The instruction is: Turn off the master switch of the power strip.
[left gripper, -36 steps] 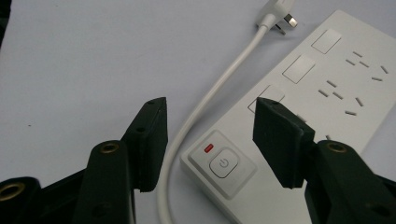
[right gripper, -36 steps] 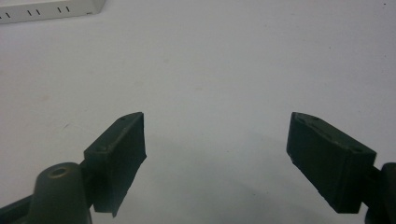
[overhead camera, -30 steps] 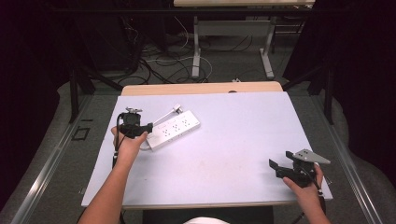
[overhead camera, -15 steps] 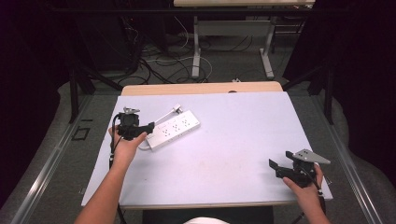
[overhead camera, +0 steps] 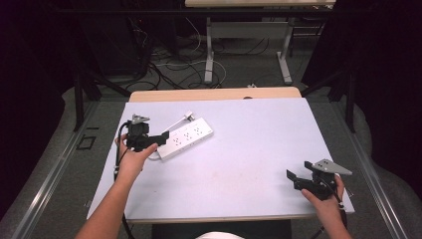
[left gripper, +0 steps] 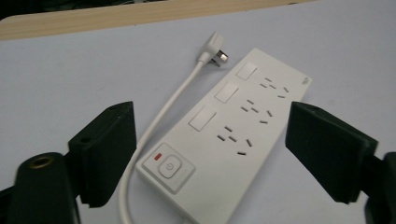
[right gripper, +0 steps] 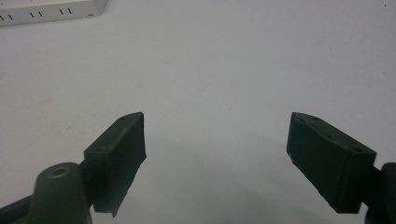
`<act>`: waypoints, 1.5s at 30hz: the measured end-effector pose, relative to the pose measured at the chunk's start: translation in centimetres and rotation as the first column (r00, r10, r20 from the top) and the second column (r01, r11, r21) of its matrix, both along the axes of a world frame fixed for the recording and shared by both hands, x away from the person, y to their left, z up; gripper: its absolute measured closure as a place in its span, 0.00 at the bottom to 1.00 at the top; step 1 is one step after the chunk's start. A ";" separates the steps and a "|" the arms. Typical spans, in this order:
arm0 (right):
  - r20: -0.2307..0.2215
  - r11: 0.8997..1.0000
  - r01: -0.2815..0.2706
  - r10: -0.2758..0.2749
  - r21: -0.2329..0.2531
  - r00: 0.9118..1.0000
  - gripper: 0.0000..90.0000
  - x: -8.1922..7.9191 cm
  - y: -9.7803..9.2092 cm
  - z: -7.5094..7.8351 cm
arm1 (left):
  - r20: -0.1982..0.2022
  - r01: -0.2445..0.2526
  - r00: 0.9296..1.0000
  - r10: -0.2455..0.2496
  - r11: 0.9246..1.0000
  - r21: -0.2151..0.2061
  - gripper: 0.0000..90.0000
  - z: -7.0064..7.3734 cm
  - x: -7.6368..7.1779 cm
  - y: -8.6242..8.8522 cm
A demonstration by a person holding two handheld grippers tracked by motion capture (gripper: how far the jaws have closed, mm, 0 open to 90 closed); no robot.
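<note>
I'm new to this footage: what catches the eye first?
A white power strip lies slantwise on the table's left half, its cord and plug curling beside it. The left tool hovers open at its switch end, while the right tool, also open, waits near the table's front right corner.

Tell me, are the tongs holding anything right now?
No, nothing is held. The left tongs stand open around the switch end of the white power strip without touching it. The right tongs stand open above the bare table.
</note>
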State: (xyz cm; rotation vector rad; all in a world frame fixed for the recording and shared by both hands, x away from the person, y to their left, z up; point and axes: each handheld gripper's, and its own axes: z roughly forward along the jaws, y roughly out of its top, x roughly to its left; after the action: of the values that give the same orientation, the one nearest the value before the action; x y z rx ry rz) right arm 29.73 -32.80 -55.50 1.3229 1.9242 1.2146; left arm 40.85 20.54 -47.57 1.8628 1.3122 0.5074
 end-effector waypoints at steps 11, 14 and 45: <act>0.005 1.000 -0.010 0.010 -0.004 1.000 0.21 0.0 0.0 0.0 | 0.037 0.113 0.993 -0.111 0.993 -0.045 0.00 1.1 -1.8 -1.5; 0.007 1.000 -0.009 0.009 0.000 1.000 0.21 0.0 0.0 0.1 | 0.054 0.139 0.989 -0.136 0.989 -0.055 0.00 1.4 -2.5 -1.8; 0.001 1.000 -0.004 0.004 -0.001 1.000 0.21 -0.2 0.1 0.2 | 0.040 0.114 0.993 -0.113 0.993 -0.031 0.01 -1.1 -8.9 0.4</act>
State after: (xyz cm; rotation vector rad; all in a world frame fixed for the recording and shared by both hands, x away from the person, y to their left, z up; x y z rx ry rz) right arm 29.57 -32.67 -55.29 1.3178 1.9274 1.2161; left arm 31.92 20.90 -48.72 1.8793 1.1751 0.4565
